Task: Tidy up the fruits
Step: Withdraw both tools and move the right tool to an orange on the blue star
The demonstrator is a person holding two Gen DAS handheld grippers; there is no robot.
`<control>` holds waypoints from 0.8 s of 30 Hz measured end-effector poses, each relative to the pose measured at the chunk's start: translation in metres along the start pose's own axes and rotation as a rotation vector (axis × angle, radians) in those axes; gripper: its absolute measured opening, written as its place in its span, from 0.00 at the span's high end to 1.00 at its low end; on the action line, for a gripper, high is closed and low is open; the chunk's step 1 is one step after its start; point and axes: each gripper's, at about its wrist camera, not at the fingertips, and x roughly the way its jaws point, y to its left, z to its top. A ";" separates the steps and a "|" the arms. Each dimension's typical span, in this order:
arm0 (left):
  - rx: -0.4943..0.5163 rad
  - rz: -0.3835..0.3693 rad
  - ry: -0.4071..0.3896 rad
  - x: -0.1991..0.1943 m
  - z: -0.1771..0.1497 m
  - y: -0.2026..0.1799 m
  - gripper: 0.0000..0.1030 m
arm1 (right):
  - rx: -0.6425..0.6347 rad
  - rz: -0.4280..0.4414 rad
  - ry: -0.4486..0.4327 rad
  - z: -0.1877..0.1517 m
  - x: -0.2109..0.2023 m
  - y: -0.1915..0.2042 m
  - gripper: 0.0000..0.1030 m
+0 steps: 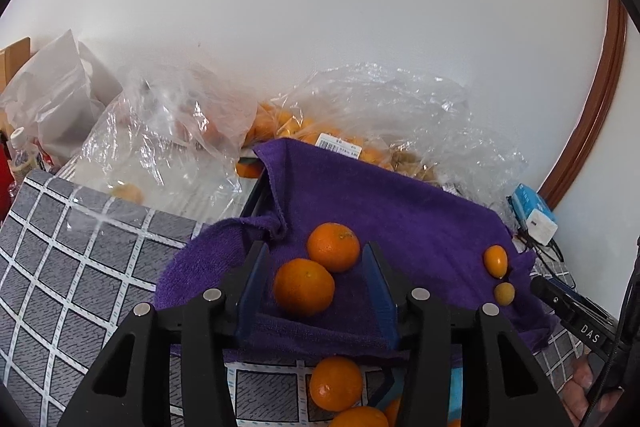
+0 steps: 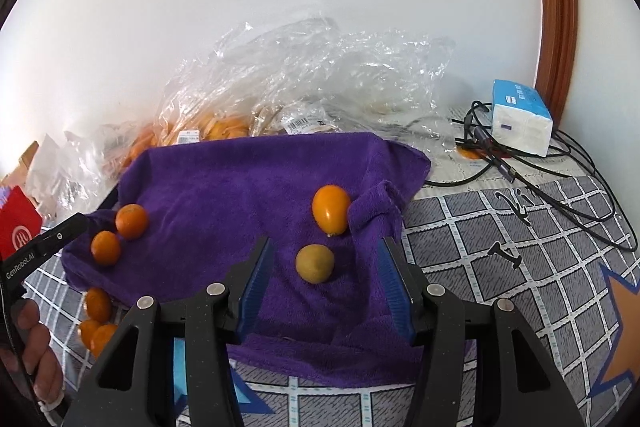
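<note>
A purple towel point(image 1: 380, 195) point(image 2: 240, 179) lies over a raised base on the table. Two oranges point(image 1: 304, 287) point(image 1: 333, 246) sit on its left part; they also show in the right wrist view point(image 2: 105, 247) point(image 2: 131, 221). An oval kumquat point(image 2: 330, 209) point(image 1: 495, 260) and a small yellowish round fruit point(image 2: 315, 263) point(image 1: 504, 293) sit on its right part. My left gripper point(image 1: 316, 251) is open, its fingers either side of the two oranges. My right gripper point(image 2: 326, 247) is open around the small round fruit.
Several oranges point(image 1: 336, 383) point(image 2: 96, 323) lie on the grey checked tablecloth point(image 1: 80, 267) in front of the towel. Clear plastic bags of fruit point(image 1: 340, 131) point(image 2: 208, 123) sit behind against the white wall. A tissue pack point(image 2: 520, 117) and black cables point(image 2: 560, 187) lie at the right.
</note>
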 end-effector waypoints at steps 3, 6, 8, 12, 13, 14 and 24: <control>-0.002 0.010 -0.033 -0.008 0.004 0.002 0.55 | -0.014 0.015 -0.026 0.001 -0.012 0.008 0.48; -0.016 0.011 -0.044 -0.012 0.009 0.006 0.53 | -0.029 0.027 -0.018 -0.004 -0.022 0.018 0.48; -0.038 -0.005 -0.031 -0.012 0.012 0.010 0.53 | -0.045 0.038 0.010 -0.010 -0.026 0.026 0.53; -0.070 -0.010 -0.046 -0.015 0.013 0.019 0.53 | -0.089 0.066 0.048 -0.032 -0.037 0.045 0.55; -0.075 -0.003 -0.057 -0.015 0.012 0.022 0.53 | -0.096 0.085 0.061 -0.037 -0.039 0.049 0.55; -0.089 0.006 -0.048 -0.014 0.014 0.024 0.53 | -0.107 0.108 0.079 -0.044 -0.042 0.055 0.55; -0.127 -0.026 -0.053 -0.020 0.021 0.033 0.53 | -0.187 0.194 0.147 -0.083 -0.049 0.103 0.55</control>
